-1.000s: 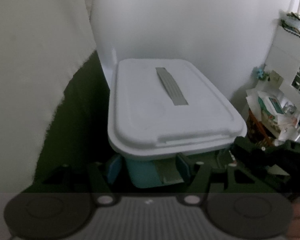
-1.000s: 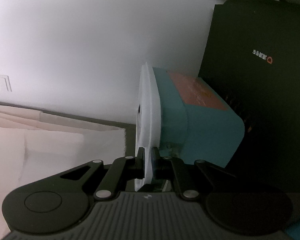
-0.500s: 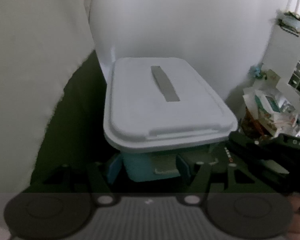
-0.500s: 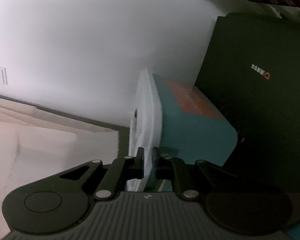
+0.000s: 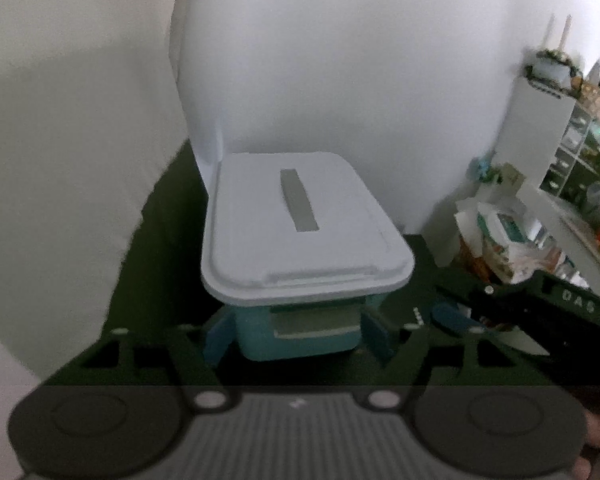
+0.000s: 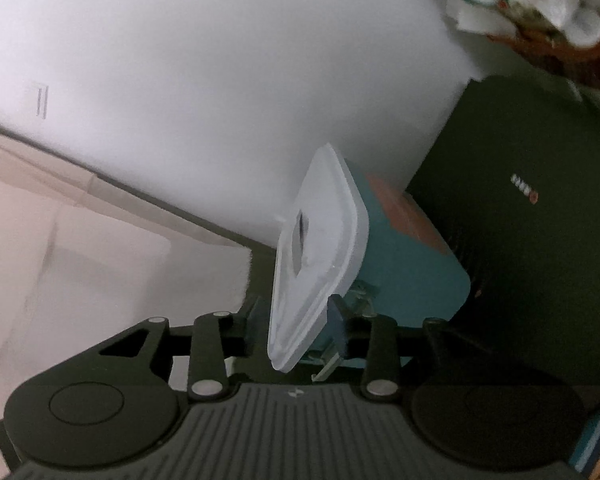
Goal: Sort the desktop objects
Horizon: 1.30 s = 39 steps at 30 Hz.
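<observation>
Teal plastic box (image 5: 296, 340) with white slotted lid (image 5: 300, 232) resting on dark green desk mat (image 5: 160, 240), lid on. Left gripper (image 5: 296, 334) jaws just opened, straddling box, apparently clear. Right gripper (image 6: 296, 328) jaws just opened, lid edge between, unpressed. Sorting progress beyond this box undeterminable. Left view alone: cluttered shelves (image 5: 572, 152); right view alone: brown panel (image 6: 404, 216) on box side

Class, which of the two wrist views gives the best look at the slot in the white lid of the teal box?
The left wrist view: the white lid faces the camera from above, so the grey slot shows full length. In the right wrist view the lid is seen nearly edge-on, and the slot is only a narrow dark sliver.
</observation>
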Each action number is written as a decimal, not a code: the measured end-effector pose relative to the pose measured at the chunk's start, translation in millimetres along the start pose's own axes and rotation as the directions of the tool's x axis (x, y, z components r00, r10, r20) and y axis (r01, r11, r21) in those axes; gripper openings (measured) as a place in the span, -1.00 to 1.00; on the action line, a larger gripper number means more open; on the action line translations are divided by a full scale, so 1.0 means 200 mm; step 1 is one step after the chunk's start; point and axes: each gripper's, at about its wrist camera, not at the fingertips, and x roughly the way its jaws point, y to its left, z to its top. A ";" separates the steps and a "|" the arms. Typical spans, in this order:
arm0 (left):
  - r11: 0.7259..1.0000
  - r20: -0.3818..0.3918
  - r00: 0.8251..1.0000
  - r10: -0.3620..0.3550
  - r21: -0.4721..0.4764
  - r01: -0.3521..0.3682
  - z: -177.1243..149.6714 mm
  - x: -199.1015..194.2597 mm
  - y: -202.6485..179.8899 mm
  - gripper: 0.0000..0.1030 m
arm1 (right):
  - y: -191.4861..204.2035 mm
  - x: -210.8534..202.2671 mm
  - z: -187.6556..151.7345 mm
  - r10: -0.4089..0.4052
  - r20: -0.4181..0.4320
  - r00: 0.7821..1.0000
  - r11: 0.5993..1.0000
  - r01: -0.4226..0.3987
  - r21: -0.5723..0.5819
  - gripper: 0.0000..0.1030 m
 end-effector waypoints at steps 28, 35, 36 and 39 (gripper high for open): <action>0.999 0.072 0.997 -0.033 -0.021 0.035 -0.15 -0.32 -0.15 0.81 | 0.17 -0.59 0.05 -0.139 0.066 0.988 0.922 0.153 -0.355 0.71; 0.999 0.084 0.996 -0.035 -0.019 0.036 -0.23 -0.34 -0.21 0.99 | 0.18 -0.73 0.03 -0.190 0.116 0.975 0.859 0.222 -0.461 0.89; 0.999 0.080 0.996 -0.036 -0.017 0.037 -0.24 -0.35 -0.22 0.99 | 0.17 -0.75 0.03 -0.197 0.116 0.974 0.854 0.228 -0.468 0.90; 0.999 0.071 0.997 -0.041 -0.012 0.042 -0.28 -0.41 -0.27 0.99 | 0.14 -0.80 0.03 -0.222 0.115 0.968 0.841 0.250 -0.480 0.97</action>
